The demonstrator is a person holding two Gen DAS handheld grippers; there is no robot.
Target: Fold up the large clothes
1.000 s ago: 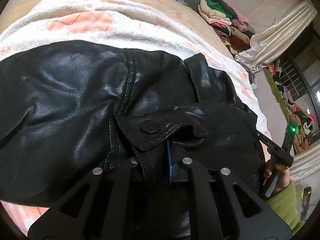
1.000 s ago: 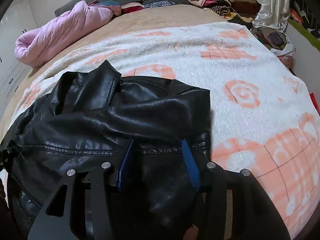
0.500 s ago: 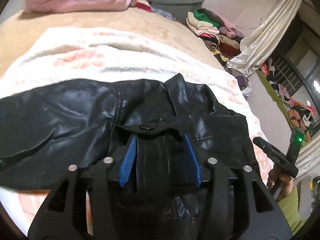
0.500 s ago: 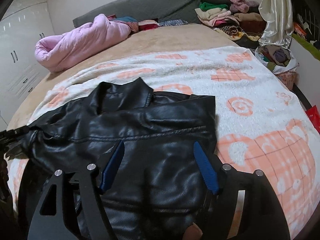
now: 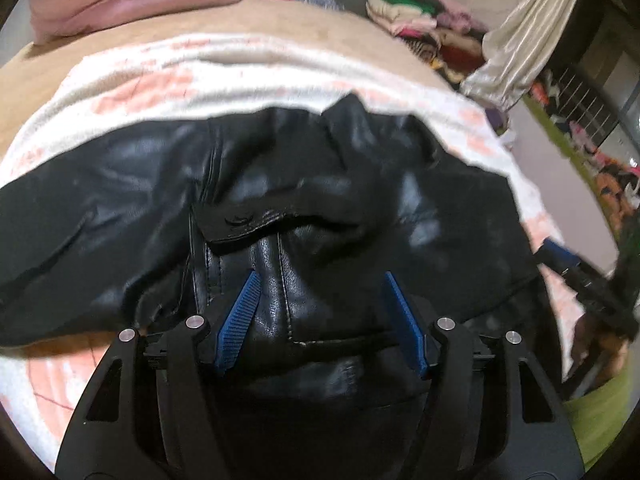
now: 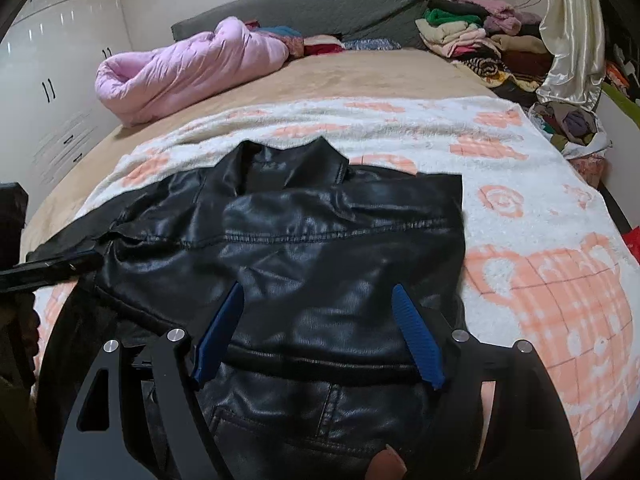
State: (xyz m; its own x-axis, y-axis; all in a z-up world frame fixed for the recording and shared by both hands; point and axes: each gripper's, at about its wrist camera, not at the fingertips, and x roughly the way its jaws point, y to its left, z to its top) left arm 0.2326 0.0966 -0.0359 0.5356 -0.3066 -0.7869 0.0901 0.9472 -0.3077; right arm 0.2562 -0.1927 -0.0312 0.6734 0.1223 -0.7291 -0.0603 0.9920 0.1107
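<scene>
A black leather jacket lies folded on a white blanket with orange patterns; its collar points to the far side. In the left wrist view the same jacket fills the middle, a sleeve spread to the left. My left gripper hovers over the jacket's near part; its jaws are opening and the blue pads press on nothing. My right gripper is also above the jacket, jaws opening wide, nothing held. The right gripper shows at the right edge of the left wrist view, the left gripper at the left edge of the right wrist view.
A pink quilt lies rolled at the head of the bed beside a grey headboard cushion. Stacked folded clothes and a cream curtain stand at the far right. White cupboards line the left wall.
Both grippers let go of the jacket, opened and drew back and up. The jacket now lies folded on the blanket.
</scene>
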